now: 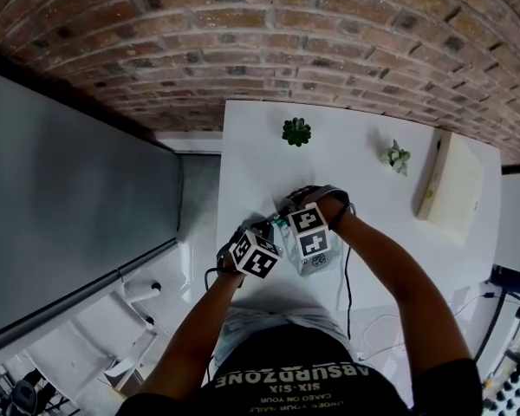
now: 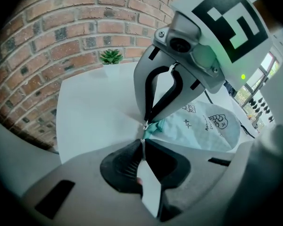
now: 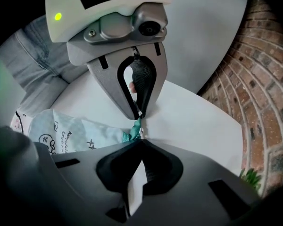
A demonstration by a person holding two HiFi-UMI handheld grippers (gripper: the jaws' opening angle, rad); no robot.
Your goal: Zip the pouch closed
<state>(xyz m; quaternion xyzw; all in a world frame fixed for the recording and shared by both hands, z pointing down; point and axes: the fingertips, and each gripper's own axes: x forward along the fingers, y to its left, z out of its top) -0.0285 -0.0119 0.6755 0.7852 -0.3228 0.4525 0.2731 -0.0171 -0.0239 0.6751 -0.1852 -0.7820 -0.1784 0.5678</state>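
Observation:
A pale mint pouch (image 2: 203,126) with small black drawings lies on the white table (image 1: 260,154). In the head view only a bit of it (image 1: 315,263) shows under the marker cubes. Its teal zipper end (image 3: 133,126) points at both grippers, which meet tip to tip. My left gripper (image 2: 142,142) is shut on that teal end of the pouch. My right gripper (image 3: 140,141) is shut on the small metal zipper pull (image 2: 145,125) right beside it. Both point steeply down near the table's front left.
A small green succulent (image 1: 296,132) and a paler plant (image 1: 397,156) stand at the far side of the table. A light wooden board (image 1: 452,187) lies at the right. A black cable (image 1: 347,276) runs along my right forearm. A brick wall rises behind.

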